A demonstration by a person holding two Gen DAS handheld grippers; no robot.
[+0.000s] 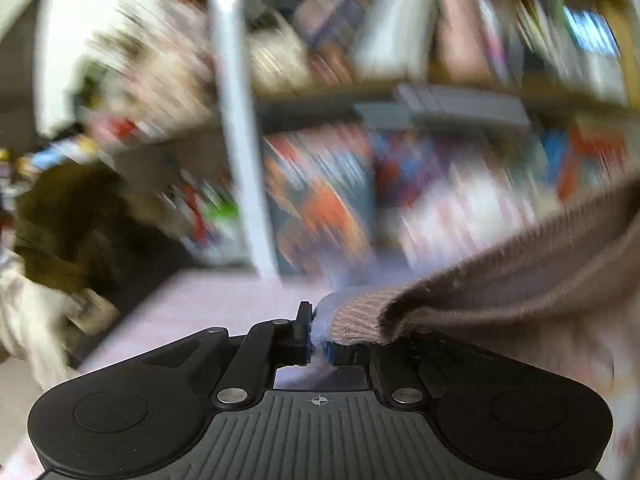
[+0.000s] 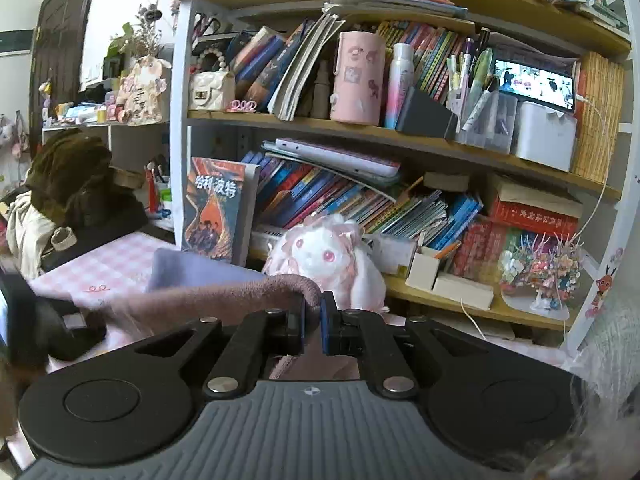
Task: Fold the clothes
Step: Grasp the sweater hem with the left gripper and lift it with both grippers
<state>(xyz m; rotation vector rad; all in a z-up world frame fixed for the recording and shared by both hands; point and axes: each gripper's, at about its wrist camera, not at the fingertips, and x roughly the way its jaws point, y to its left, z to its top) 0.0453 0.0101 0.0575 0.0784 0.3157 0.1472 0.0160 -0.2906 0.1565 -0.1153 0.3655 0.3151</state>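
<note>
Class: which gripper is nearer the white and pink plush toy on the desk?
Right. The right gripper holds the brownish-pink knitted garment just in front of the white and pink plush toy. The left gripper is blurred, with no toy discernible.

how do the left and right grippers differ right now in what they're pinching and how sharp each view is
The left gripper pinches pale lilac cloth beside the brown knit; the right gripper pinches only the brown knit's edge. The left view is motion-blurred; the right view is sharp. Both are shut on fabric, held above the pink checked table.
</note>
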